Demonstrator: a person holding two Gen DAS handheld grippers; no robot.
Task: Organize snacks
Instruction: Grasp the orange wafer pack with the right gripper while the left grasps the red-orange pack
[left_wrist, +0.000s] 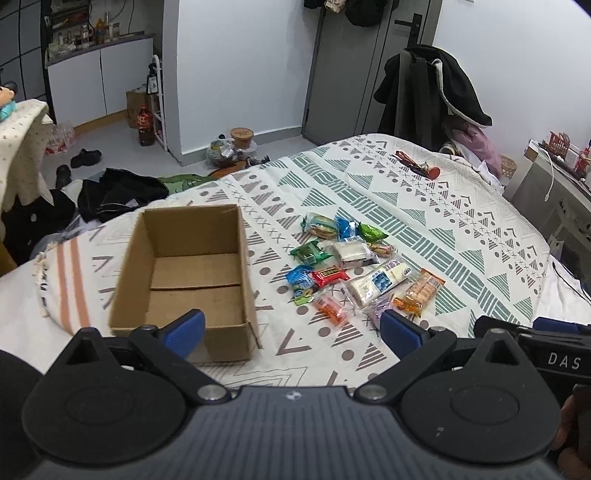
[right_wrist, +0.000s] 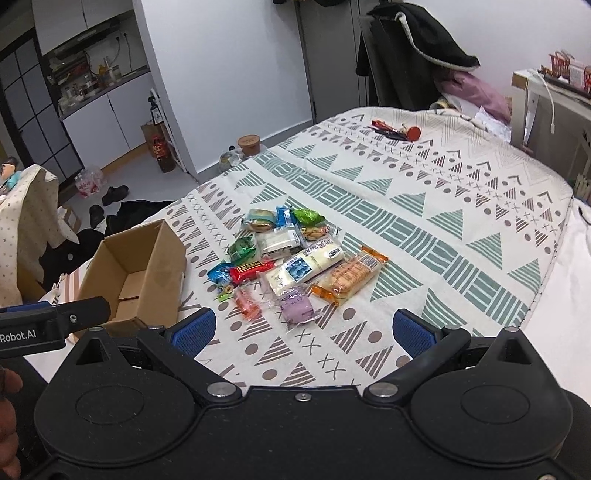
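on the patterned bedspread (right_wrist: 424, 206) an open cardboard box (left_wrist: 192, 273) sits just left of your pile of snack packets (right_wrist: 291, 258), with red-handled scissors (right_wrist: 395, 131) well apart toward the far end. your left gripper (left_wrist: 291, 332) hangs wide and empty, its left pad over the box's near rim. your right gripper (right_wrist: 303, 330) is wide too, with the purple packet (right_wrist: 295, 304) and orange cracker pack (right_wrist: 347, 277) just ahead, nothing between

box (left_wrist: 184, 273): matt brown corrugated cardboard | snack packets (right_wrist: 295, 258): glossy crinkled plastic film | bedspread (left_wrist: 424, 221): matt printed woven cloth | gripper pads (right_wrist: 195, 330): blue ribbed rubbery plastic | gripper body (right_wrist: 303, 435): matt black plastic, bare metal pivot pins
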